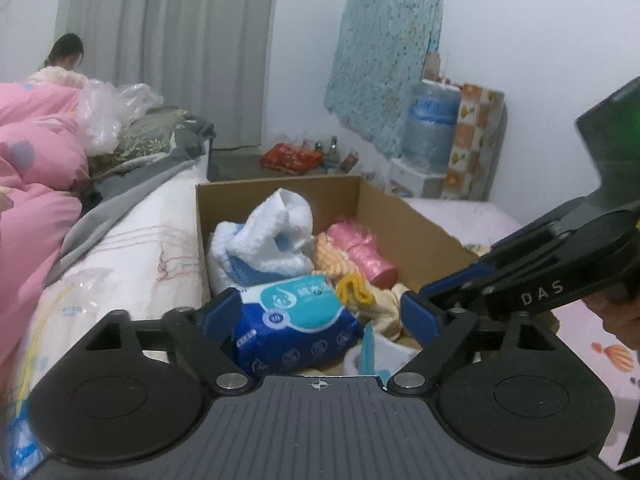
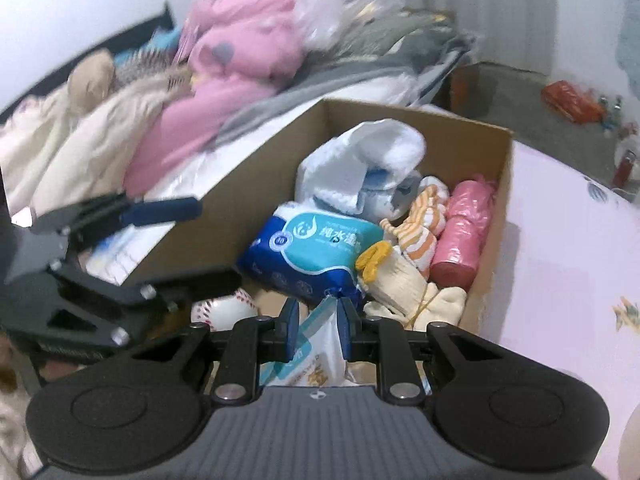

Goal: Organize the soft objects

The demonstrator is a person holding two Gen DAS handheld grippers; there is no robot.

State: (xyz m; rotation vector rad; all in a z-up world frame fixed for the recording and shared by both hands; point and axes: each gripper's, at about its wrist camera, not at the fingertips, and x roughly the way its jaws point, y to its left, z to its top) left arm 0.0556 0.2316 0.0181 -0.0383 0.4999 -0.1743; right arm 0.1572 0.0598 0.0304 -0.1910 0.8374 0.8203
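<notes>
An open cardboard box (image 1: 404,216) (image 2: 280,152) holds a fluffy white and blue towel (image 1: 272,232), a pink roll (image 2: 464,232), orange-striped cloth (image 2: 420,232), cream socks (image 2: 400,276), a baseball (image 2: 224,312) and a blue pack of wet wipes (image 1: 296,324) (image 2: 316,252). My left gripper (image 1: 320,314) (image 2: 192,244) is wide open at the box's near end; the wipes pack lies between its fingers without either pad touching it. My right gripper (image 2: 318,330) (image 1: 424,304) is nearly closed on a white and teal tissue packet (image 2: 324,336) over the box's near corner.
The box sits between a bed with a pink quilt (image 1: 36,168), grey bedding and a plastic bag (image 1: 108,108), and a pink printed sheet (image 2: 560,260). A person (image 1: 66,56) sits at the back left. A water jug (image 1: 432,128) and red packet (image 1: 290,156) stand by the wall.
</notes>
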